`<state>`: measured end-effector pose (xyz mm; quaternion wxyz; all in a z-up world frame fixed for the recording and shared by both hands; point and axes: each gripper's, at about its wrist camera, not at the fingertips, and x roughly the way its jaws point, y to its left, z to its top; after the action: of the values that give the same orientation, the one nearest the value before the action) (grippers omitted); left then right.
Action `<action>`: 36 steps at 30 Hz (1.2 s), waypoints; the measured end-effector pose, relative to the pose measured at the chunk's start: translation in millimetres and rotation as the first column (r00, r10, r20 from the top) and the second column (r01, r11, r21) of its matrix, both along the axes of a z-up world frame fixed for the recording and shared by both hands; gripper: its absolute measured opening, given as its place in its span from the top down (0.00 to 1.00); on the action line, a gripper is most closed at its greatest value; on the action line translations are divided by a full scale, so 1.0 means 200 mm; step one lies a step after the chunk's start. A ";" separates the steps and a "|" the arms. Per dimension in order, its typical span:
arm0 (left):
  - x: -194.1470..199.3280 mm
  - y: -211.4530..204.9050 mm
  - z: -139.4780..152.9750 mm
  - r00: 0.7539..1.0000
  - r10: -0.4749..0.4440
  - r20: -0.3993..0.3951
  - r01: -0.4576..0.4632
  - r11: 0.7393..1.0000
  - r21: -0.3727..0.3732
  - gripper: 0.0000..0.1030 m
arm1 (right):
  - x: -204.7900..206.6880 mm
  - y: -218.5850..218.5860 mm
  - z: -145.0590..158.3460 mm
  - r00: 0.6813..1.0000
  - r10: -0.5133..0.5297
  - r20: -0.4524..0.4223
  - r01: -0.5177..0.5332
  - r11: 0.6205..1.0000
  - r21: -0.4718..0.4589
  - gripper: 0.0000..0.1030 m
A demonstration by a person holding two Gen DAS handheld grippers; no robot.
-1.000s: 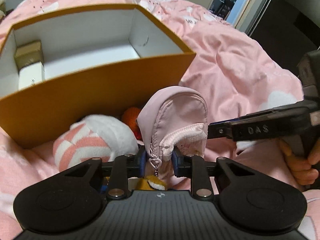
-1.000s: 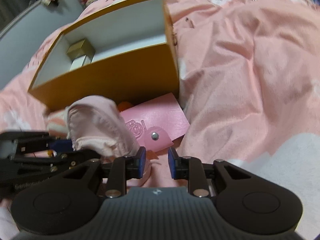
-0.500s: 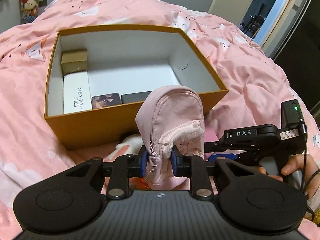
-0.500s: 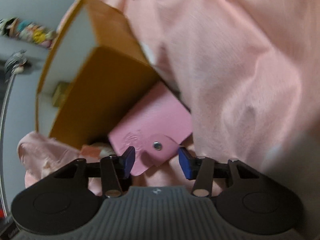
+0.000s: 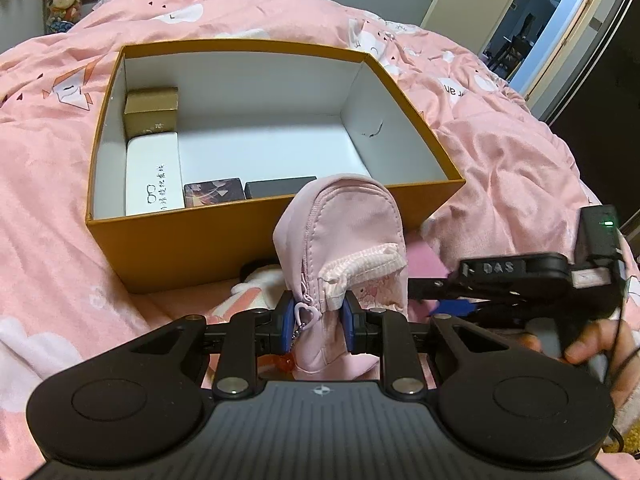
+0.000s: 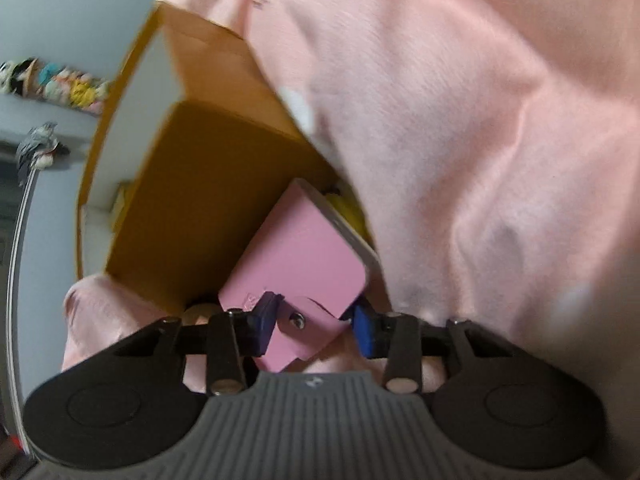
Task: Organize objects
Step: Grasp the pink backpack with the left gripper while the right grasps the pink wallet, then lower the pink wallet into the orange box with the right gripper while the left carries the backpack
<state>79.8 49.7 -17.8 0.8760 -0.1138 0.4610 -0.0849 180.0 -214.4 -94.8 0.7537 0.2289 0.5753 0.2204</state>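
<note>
Left claw [image 5: 316,322] clamps pink pouch [image 5: 344,248]; right claw [image 6: 316,326] straddles pink wallet [image 6: 300,276]; box [image 5: 200,240] holds cases.

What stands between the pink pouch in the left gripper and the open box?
Only the orange box's near wall. The left gripper holds the pink pouch before it; beyond the rim, the floor behind the black case is bare.
</note>
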 end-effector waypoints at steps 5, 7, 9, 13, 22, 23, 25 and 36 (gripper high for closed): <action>-0.03 0.01 0.05 1.000 0.000 0.027 0.001 1.000 -0.021 0.75 | -0.13 0.05 0.24 0.961 0.134 0.242 -0.097 0.983 -0.158 0.61; -0.04 0.01 0.09 0.999 0.002 0.050 0.000 0.999 -0.035 0.75 | -0.17 0.05 0.34 0.929 0.193 0.315 -0.130 0.969 -0.211 0.61; -0.04 0.02 0.14 0.997 0.007 0.076 -0.004 0.999 -0.051 0.75 | -0.18 0.04 0.41 0.904 0.245 0.351 -0.168 0.957 -0.235 0.61; -0.03 0.04 0.24 0.991 0.025 0.133 -0.014 0.996 -0.087 0.75 | -0.13 0.00 0.51 0.853 0.341 0.396 -0.250 0.932 -0.263 0.61; 0.14 0.12 0.36 0.973 0.103 0.208 -0.083 0.991 -0.102 0.75 | 0.05 0.08 0.87 0.703 0.470 0.533 -0.329 0.880 -0.342 0.62; 0.17 0.13 0.37 0.970 0.116 0.213 -0.097 0.991 -0.097 0.75 | 0.08 0.11 0.90 0.681 0.489 0.546 -0.332 0.870 -0.364 0.62; 0.22 0.16 0.36 0.964 0.142 0.223 -0.123 0.988 -0.095 0.75 | 0.15 0.19 0.94 0.649 0.520 0.555 -0.332 0.850 -0.409 0.62; 0.37 0.28 0.18 0.959 0.225 0.171 -0.206 0.971 -0.119 0.75 | 0.43 0.66 0.67 0.572 0.778 0.258 -0.493 0.578 -0.651 0.62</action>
<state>153.4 105.6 18.7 0.9119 -0.1986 0.3584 -0.0218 266.8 -82.6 39.6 0.7708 -0.2812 0.4278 0.3791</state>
